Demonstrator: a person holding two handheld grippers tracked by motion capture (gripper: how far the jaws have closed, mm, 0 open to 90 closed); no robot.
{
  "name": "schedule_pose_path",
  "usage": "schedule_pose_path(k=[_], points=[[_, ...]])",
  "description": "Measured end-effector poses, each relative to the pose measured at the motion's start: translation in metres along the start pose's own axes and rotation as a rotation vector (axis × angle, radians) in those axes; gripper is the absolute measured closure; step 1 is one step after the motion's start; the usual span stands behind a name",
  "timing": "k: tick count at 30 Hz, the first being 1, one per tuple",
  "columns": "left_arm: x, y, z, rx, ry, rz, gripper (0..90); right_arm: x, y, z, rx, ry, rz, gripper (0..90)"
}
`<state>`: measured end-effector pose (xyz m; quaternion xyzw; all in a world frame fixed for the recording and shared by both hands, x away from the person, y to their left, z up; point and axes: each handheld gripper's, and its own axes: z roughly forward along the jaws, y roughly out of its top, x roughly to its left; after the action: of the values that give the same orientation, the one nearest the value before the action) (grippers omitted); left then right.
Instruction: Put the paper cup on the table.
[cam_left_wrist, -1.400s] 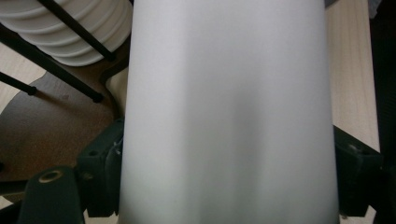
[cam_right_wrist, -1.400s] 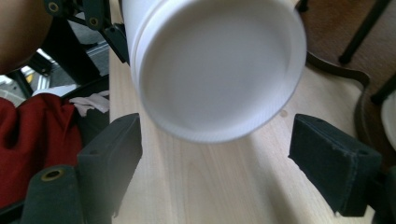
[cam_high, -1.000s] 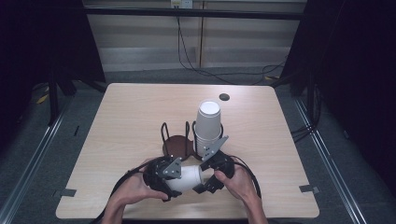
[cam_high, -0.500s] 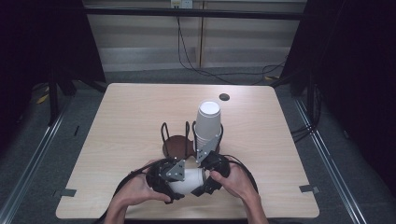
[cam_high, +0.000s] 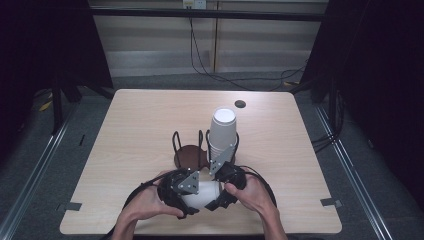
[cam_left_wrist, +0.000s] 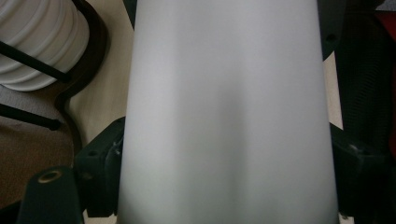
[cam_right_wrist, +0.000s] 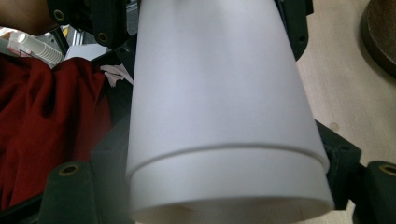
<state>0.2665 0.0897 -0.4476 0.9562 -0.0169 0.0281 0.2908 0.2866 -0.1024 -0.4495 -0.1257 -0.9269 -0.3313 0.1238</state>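
Note:
A white paper cup (cam_high: 202, 196) lies on its side between my two grippers near the table's front edge. My left gripper (cam_high: 179, 189) holds one end; in the left gripper view the cup (cam_left_wrist: 229, 116) fills the gap between the jaws, which have just opened a little and still touch it. My right gripper (cam_high: 226, 186) holds the other end. In the right gripper view a second cup's rim (cam_right_wrist: 224, 154) shows nested over the first. Its jaws have just been closing and now rest against the cup's sides.
A tall stack of upturned white cups (cam_high: 222, 132) stands in a wire holder with a dark brown base (cam_high: 187, 156), just behind the grippers. A dark hole (cam_high: 240, 104) is at the table's back. Red cloth (cam_right_wrist: 46, 116) lies below the front edge.
Both hands stay at the front edge with the cup between them. The right gripper has drawn in slightly against the cup.

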Motion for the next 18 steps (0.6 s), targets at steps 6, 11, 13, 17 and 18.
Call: schedule_pose_path(k=[6, 11, 13, 17, 18], points=[[0.002, -0.001, -0.003, -0.045, 0.002, 0.014, 13.9, 0.001, 0.0, -0.002, -0.003, -0.014, -0.013, 24.7], [0.005, -0.004, -0.005, -0.104, 0.011, 0.032, 13.5, 0.001, -0.001, -0.007, -0.017, -0.023, -0.014, 24.8], [0.007, -0.005, -0.005, -0.106, 0.016, 0.018, 13.2, 0.001, -0.001, -0.008, -0.02, -0.032, 0.0, 24.8], [0.01, -0.007, -0.004, -0.129, 0.034, -0.008, 11.4, 0.0, -0.003, -0.011, -0.03, -0.052, 0.005, 24.9], [0.01, -0.007, -0.004, -0.133, 0.032, -0.009, 11.3, 0.0, -0.003, -0.011, -0.034, -0.053, 0.003, 24.9]])
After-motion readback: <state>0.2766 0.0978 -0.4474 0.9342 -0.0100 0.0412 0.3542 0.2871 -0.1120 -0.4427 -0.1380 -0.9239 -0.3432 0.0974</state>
